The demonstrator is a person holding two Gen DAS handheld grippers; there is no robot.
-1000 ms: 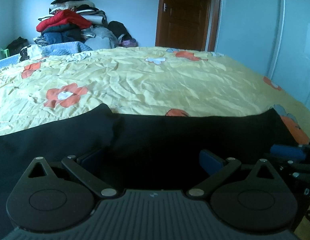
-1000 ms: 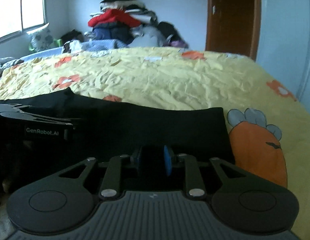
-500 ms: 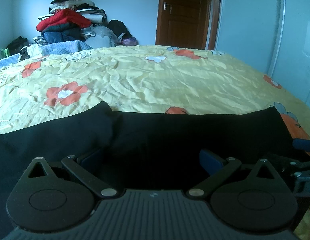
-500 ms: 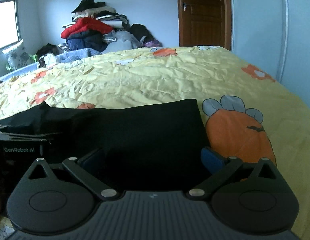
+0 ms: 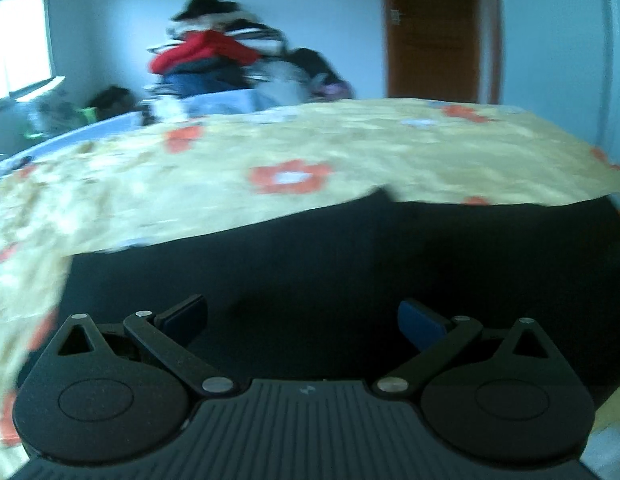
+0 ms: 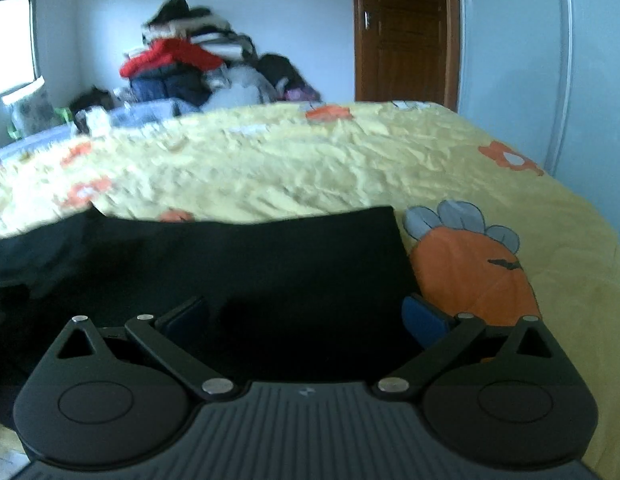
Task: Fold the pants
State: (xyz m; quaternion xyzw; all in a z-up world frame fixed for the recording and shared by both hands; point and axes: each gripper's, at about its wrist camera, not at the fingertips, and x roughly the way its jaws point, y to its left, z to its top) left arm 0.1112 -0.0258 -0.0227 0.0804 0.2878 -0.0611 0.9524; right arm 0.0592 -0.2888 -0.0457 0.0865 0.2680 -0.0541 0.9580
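Black pants [image 5: 350, 264] lie flat along the near edge of the bed, folded into a long band. In the left wrist view my left gripper [image 5: 302, 318] stands open over the cloth near its left end, blue pads wide apart, nothing pinched. In the right wrist view the pants [image 6: 246, 256] end just left of an orange carrot print. My right gripper [image 6: 306, 316] is open above that right end, with the cloth lying below its spread fingers and not gripped. The left-hand tool is barely visible as a dark shape at the left edge.
A yellow bedsheet [image 6: 310, 168] with orange flowers covers the bed. A heap of clothes [image 6: 182, 68] is stacked at the far side by the wall. A brown door [image 6: 402, 32] and a white wardrobe [image 6: 550, 60] stand at the right, a window [image 5: 18, 44] at the left.
My right gripper opened from shut on the pants' edge and let the cloth go. My left gripper swung leftward along the pants, so their left end has come into view.
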